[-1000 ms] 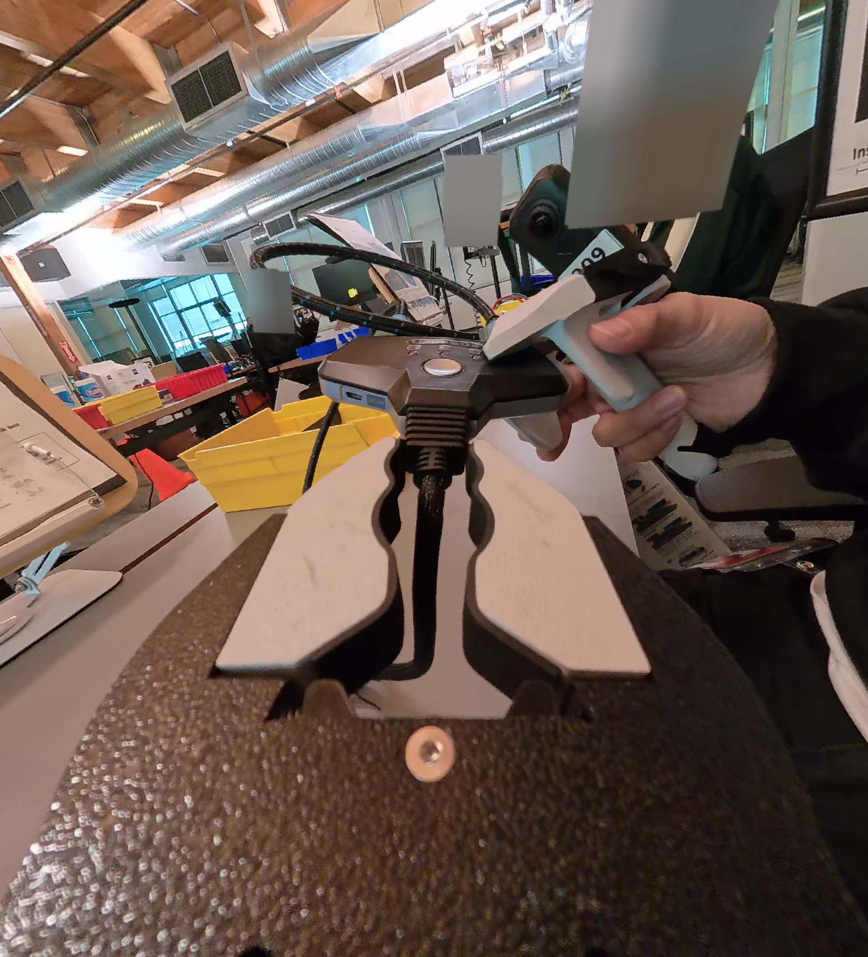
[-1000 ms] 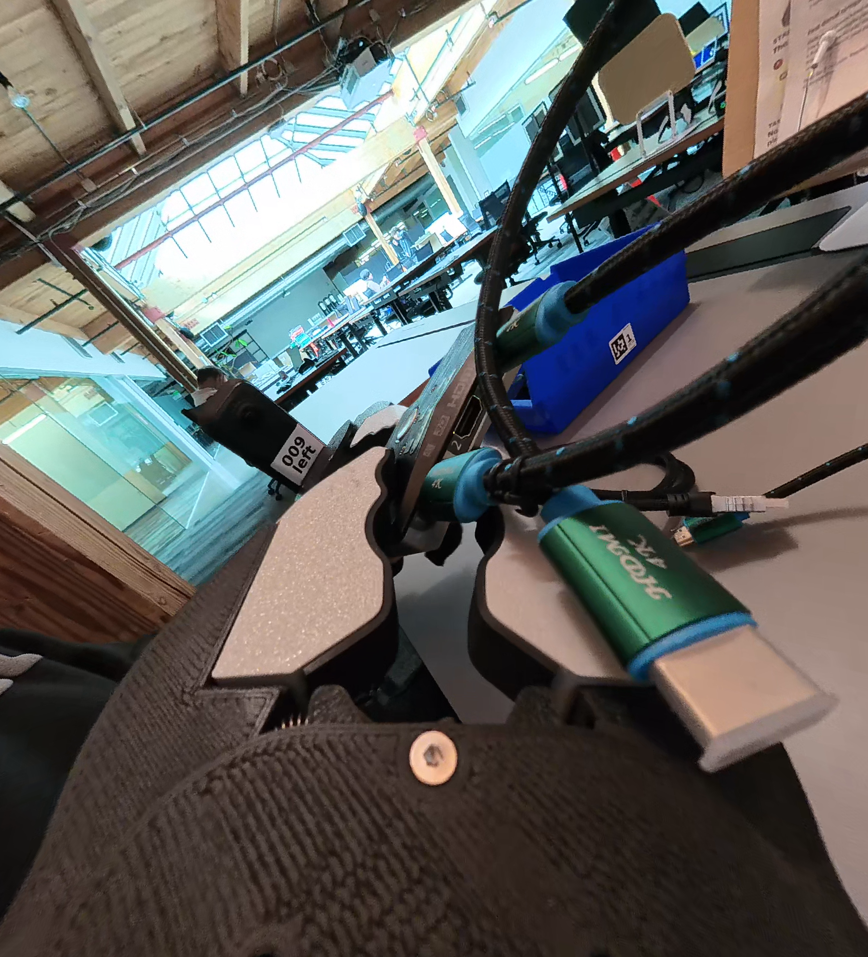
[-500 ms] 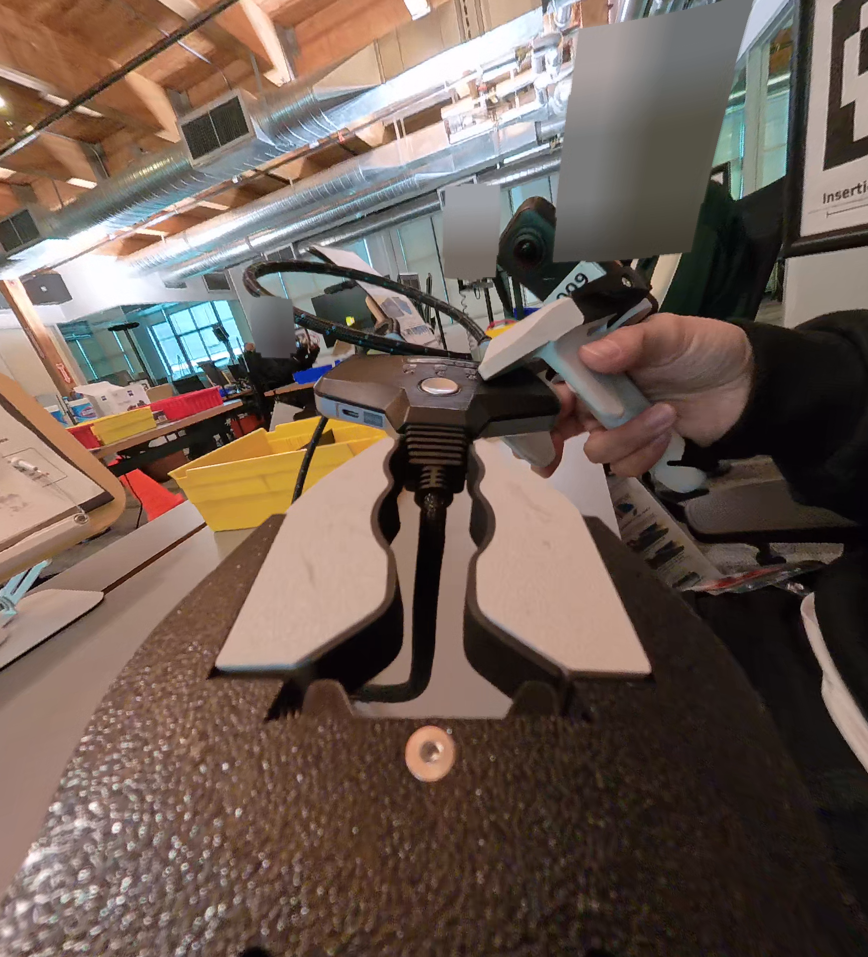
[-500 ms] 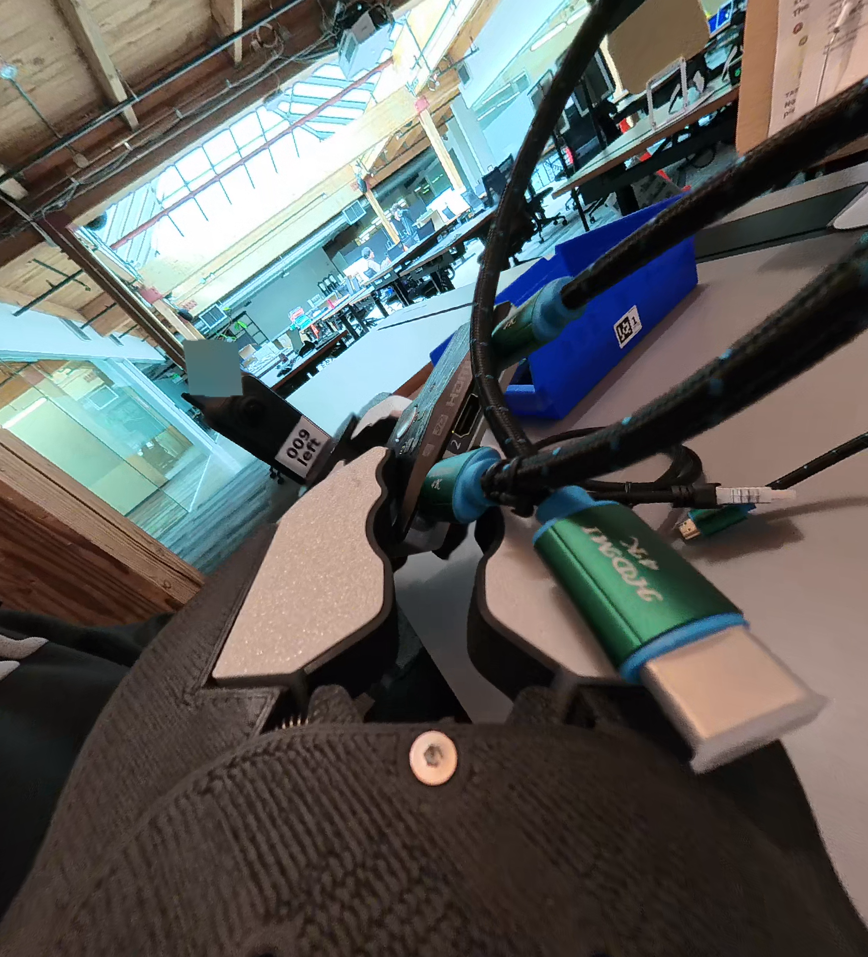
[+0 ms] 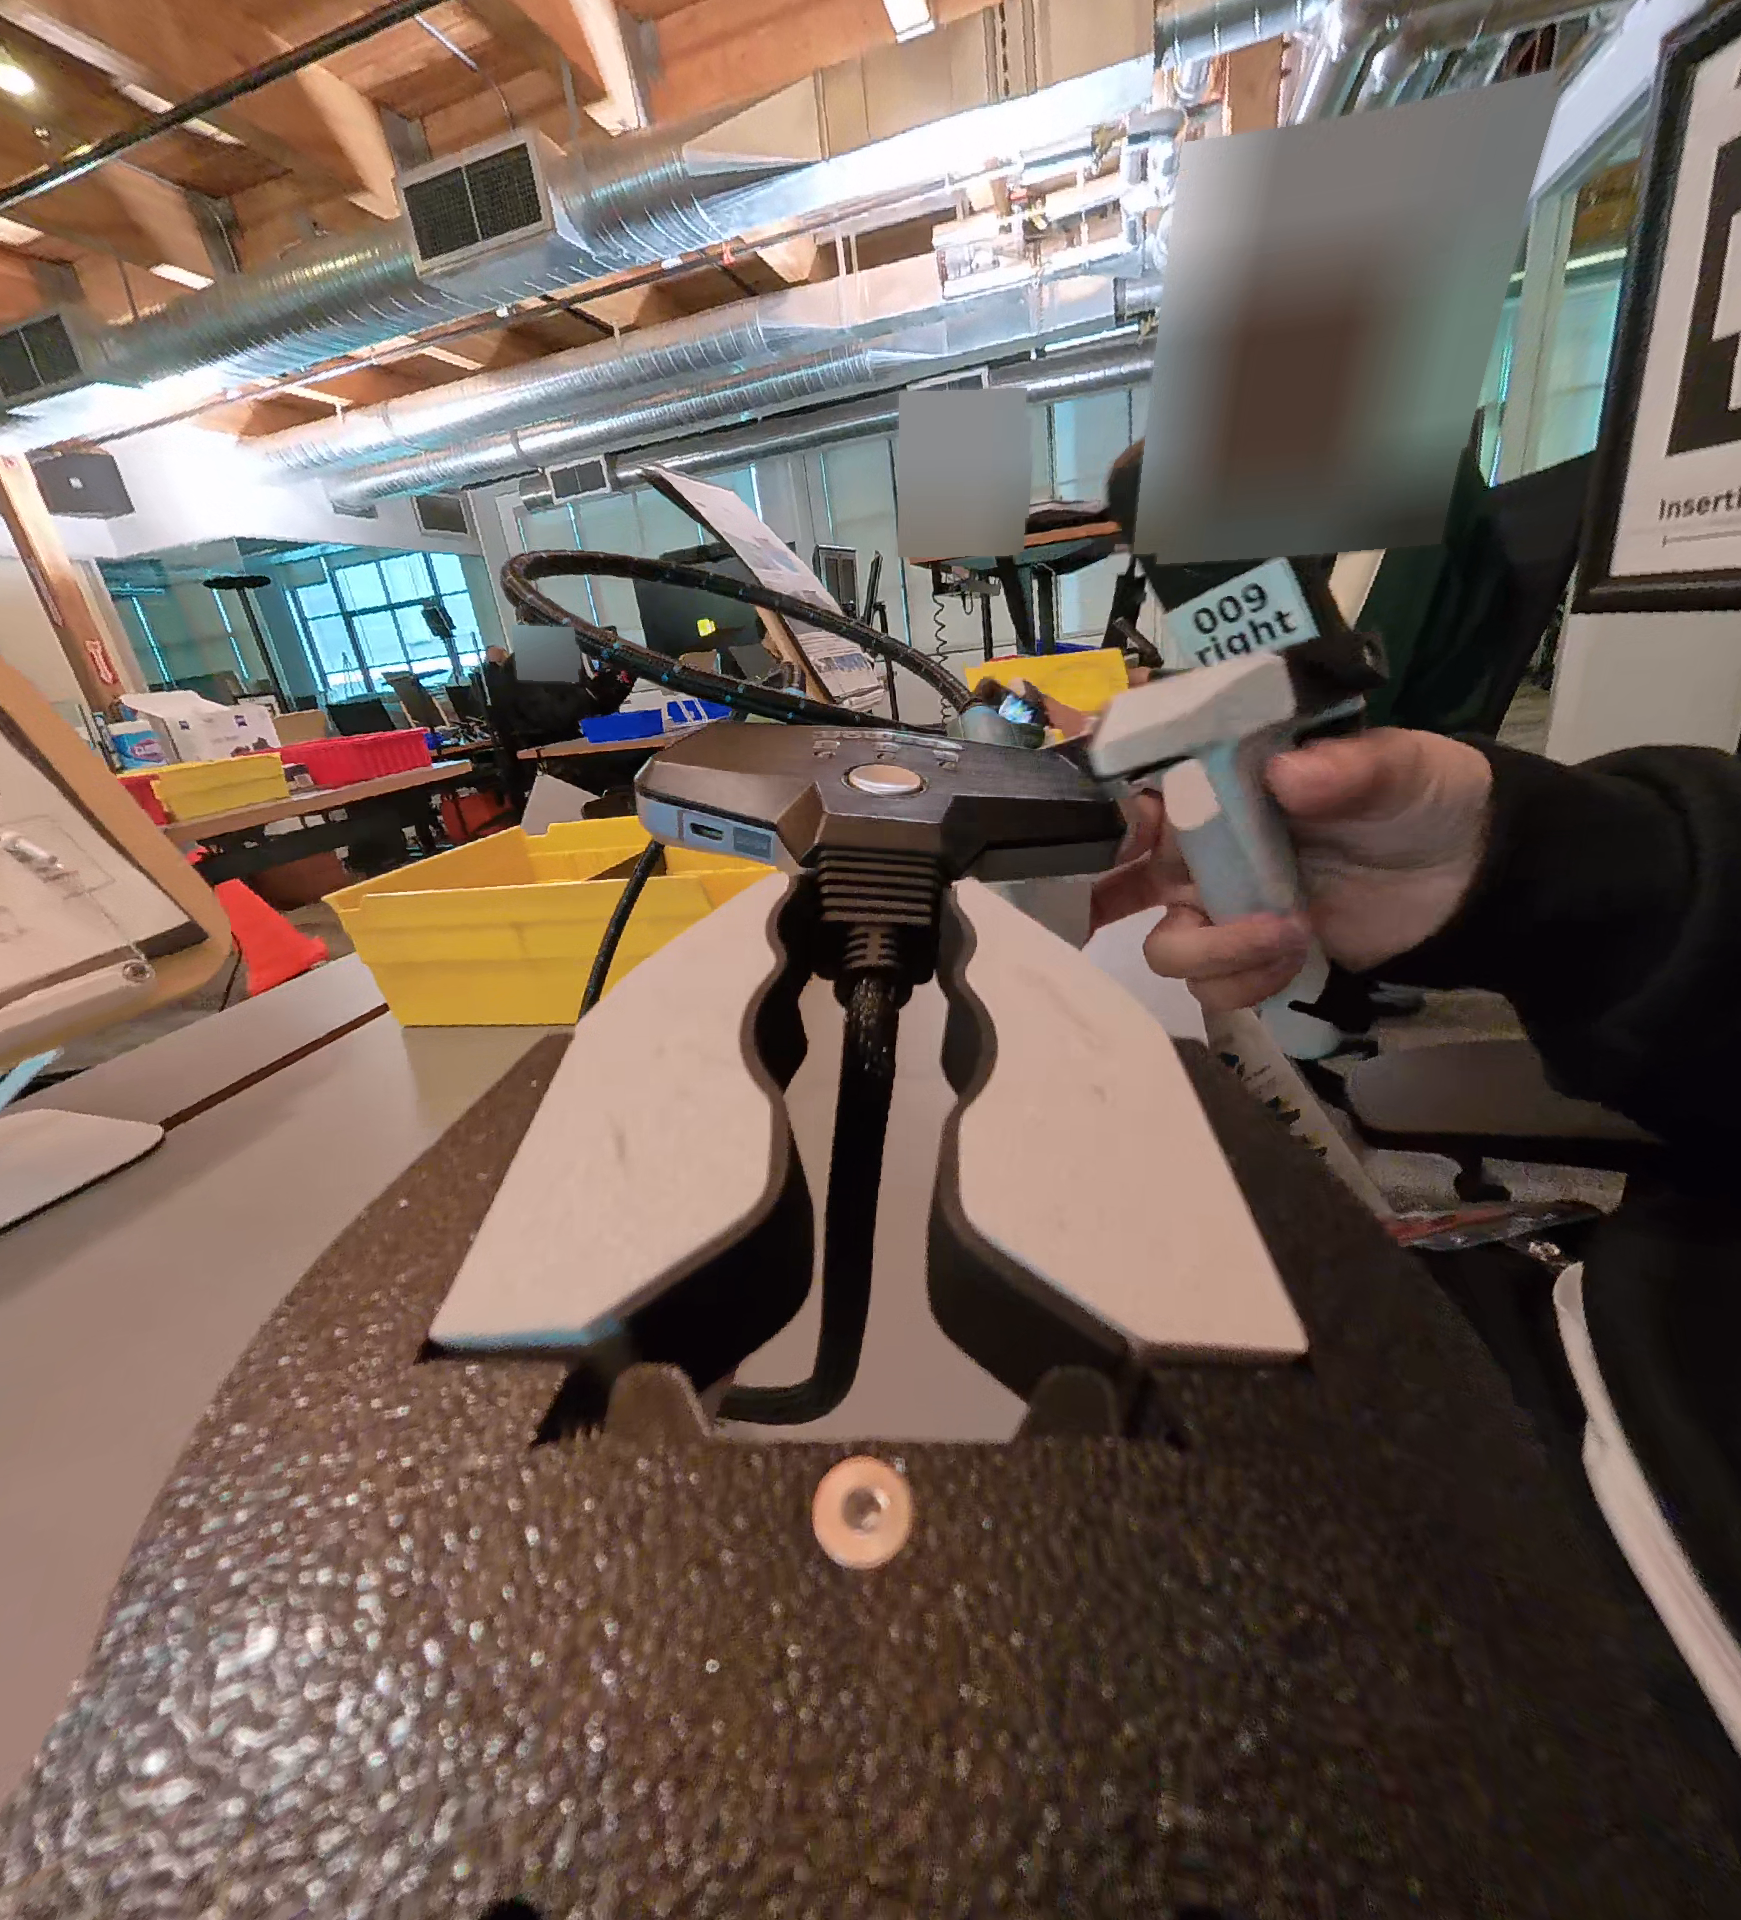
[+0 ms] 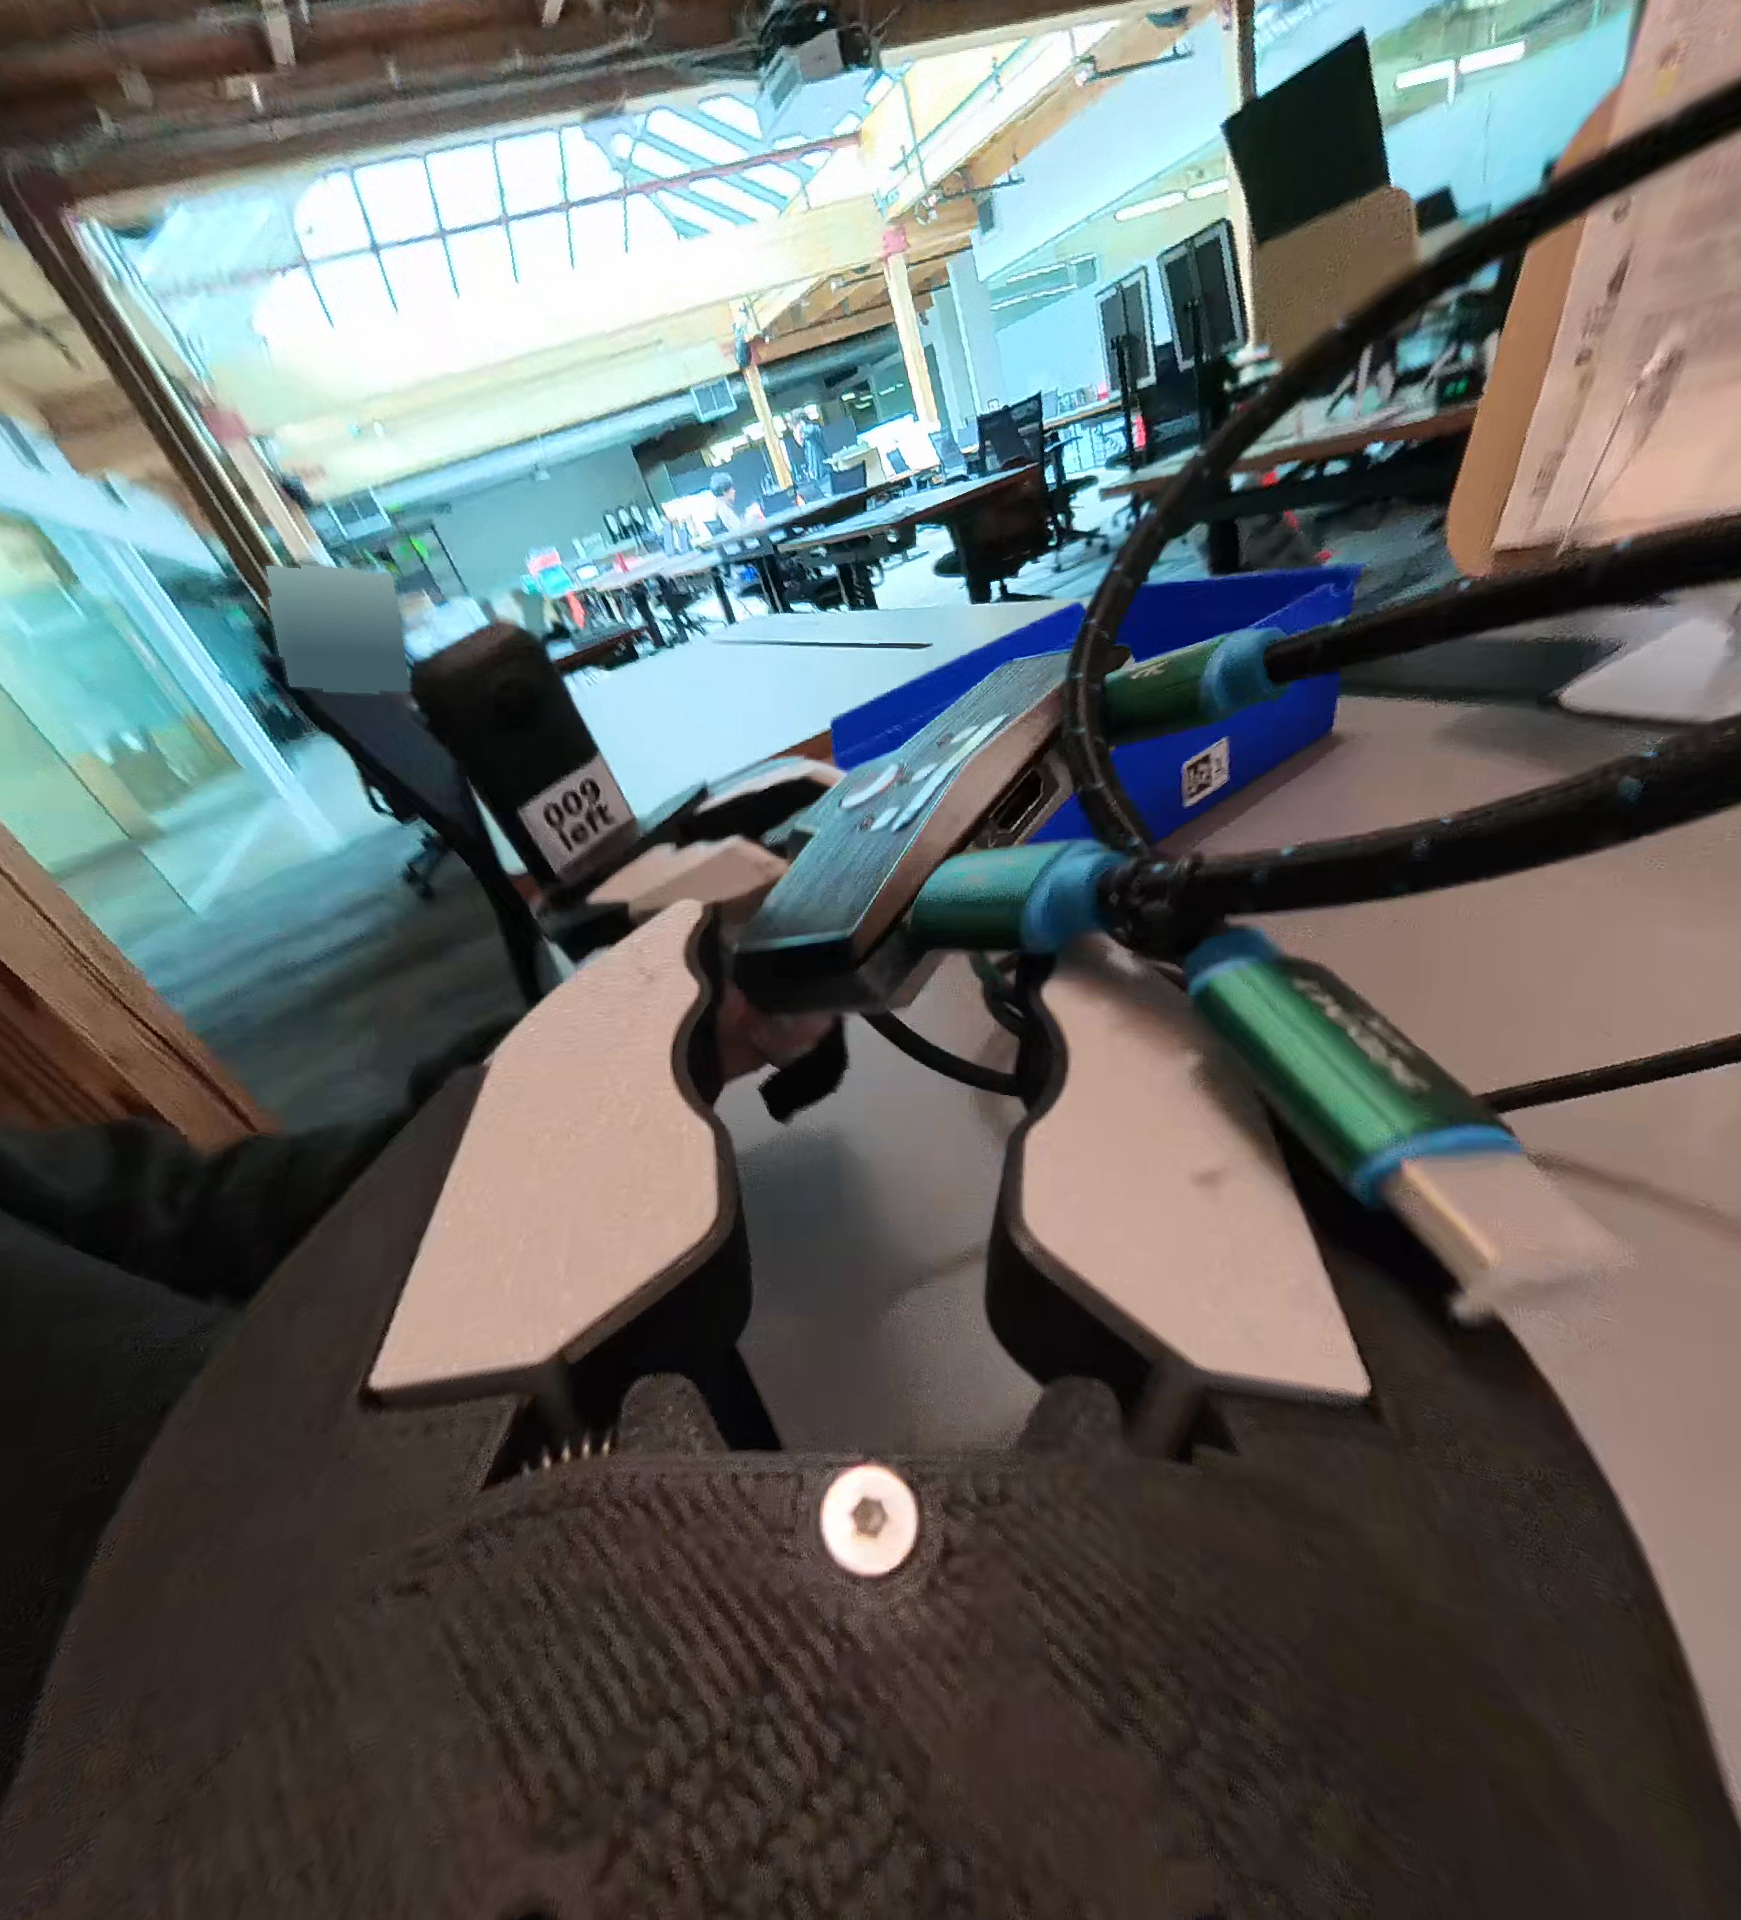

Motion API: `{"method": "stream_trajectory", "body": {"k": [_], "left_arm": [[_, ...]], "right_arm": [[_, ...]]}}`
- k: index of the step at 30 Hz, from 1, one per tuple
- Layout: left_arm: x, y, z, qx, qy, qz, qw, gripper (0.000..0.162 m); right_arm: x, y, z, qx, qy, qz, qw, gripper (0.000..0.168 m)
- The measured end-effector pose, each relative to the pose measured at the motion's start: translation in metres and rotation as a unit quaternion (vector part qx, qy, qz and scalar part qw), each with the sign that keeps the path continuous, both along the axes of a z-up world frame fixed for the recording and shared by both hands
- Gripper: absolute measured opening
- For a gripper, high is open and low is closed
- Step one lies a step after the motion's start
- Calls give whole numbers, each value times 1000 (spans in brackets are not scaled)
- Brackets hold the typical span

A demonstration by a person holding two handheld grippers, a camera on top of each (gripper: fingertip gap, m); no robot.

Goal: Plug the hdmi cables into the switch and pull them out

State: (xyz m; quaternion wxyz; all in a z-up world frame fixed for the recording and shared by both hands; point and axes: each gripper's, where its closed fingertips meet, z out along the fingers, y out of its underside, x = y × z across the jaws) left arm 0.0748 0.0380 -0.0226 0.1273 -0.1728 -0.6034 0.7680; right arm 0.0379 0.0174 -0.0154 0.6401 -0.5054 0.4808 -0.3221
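The black HDMI switch point(image 5: 876, 800) hangs above the table. My left gripper point(image 5: 871, 935) is shut on the ribbed strain relief of the switch's own black cable, just below the body. In the right wrist view the switch point(image 6: 907, 831) is tilted, with two green HDMI plugs point(image 6: 991, 894) point(image 6: 1167, 681) seated in its side and an empty port between them. A third green plug point(image 6: 1344, 1081) hangs loose over my right finger, its metal end free. My right gripper point(image 6: 871, 997) is open, its fingers on either side of the switch's near corner. It also shows in the left wrist view point(image 5: 1198, 717), held by a hand.
A yellow bin point(image 5: 523, 914) stands behind the switch and a blue bin point(image 6: 1209, 748) on the grey table point(image 6: 1572, 935). A clipboard on a stand point(image 5: 14, 883) is at the left. Braided black cables point(image 6: 1468, 842) loop over the table. A thin black cable point(image 6: 1624, 1070) lies on it.
My right gripper has opened and let go of the switch's corner, and its view has rolled more level. My left gripper still holds the switch by its cable.
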Motion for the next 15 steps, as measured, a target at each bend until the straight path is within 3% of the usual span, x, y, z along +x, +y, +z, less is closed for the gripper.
{"method": "stream_trajectory", "body": {"k": [4,6,9,11,15], "left_arm": [[19,5,1,11,26,9,1000,22],[27,7,-2,21,25,18,999,23],[29,10,-6,32,12,12,999,22],[25,10,-9,38,-3,0,999,22],[12,9,-11,37,-16,-31,999,23]], "right_arm": [[-14,-13,-12,-132,49,-24,990,76],[-27,-30,-9,-187,70,-44,979,67],[-43,-30,23,-286,20,-27,958,48],[-41,-20,31,-358,27,11,933,51],[-26,-11,-3,-480,127,110,861,49]]}}
